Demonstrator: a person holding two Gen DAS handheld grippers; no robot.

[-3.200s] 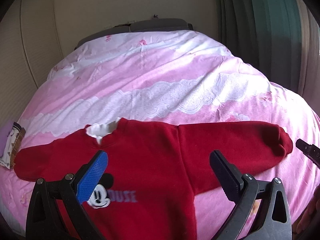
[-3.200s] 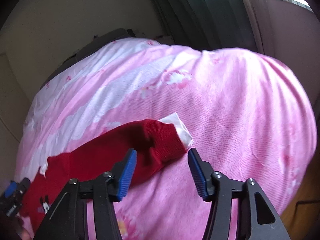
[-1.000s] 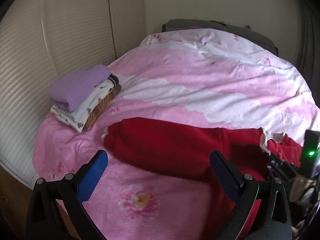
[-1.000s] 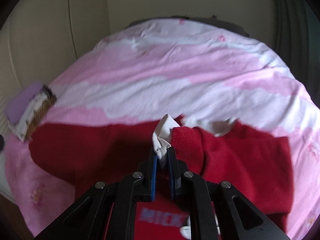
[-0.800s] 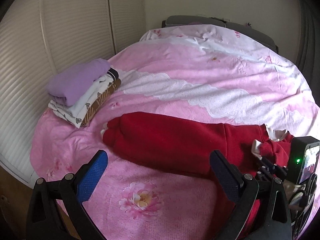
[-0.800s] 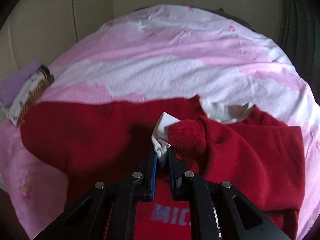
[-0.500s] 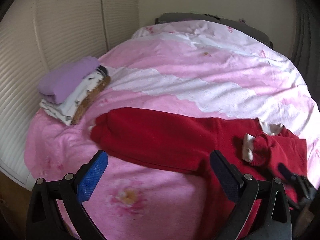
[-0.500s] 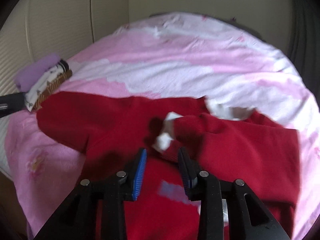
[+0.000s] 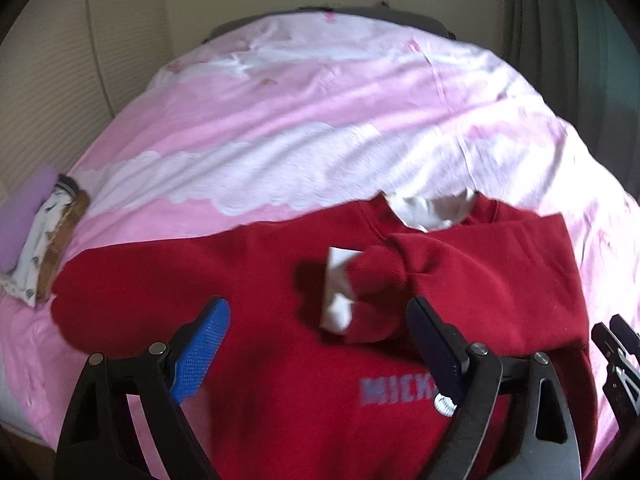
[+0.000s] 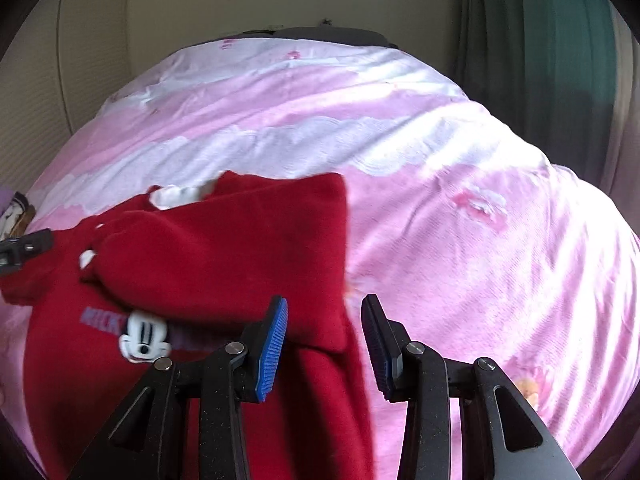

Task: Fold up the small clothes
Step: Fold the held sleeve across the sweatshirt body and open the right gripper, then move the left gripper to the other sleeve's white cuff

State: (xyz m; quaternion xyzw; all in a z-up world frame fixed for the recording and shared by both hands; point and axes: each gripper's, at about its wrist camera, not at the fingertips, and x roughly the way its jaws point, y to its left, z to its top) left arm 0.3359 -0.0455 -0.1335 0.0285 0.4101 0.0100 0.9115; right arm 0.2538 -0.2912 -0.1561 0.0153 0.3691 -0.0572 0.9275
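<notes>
A red child's sweatshirt (image 9: pixel 280 288) with a Mickey print lies flat on the pink bed. Its right sleeve (image 9: pixel 472 268) is folded inward across the chest, its white cuff (image 9: pixel 338 292) near the middle. The left sleeve (image 9: pixel 132 284) lies stretched out to the left. My left gripper (image 9: pixel 316 348) is open and empty above the chest. My right gripper (image 10: pixel 324 340) is open and empty over the sweatshirt's (image 10: pixel 224 248) folded right edge. The Mickey face (image 10: pixel 144 338) shows in the right wrist view.
A stack of folded clothes (image 9: pixel 36 232) with a purple piece on top sits at the bed's left edge. The pink and white duvet (image 9: pixel 320 128) covers the whole bed. A dark headboard and pale wall lie behind; green curtains (image 10: pixel 560 52) hang at right.
My right gripper carried the right cuff across the chest, opened and let it go, then pulled back to the right edge. My left gripper swung from the left sleeve toward the chest.
</notes>
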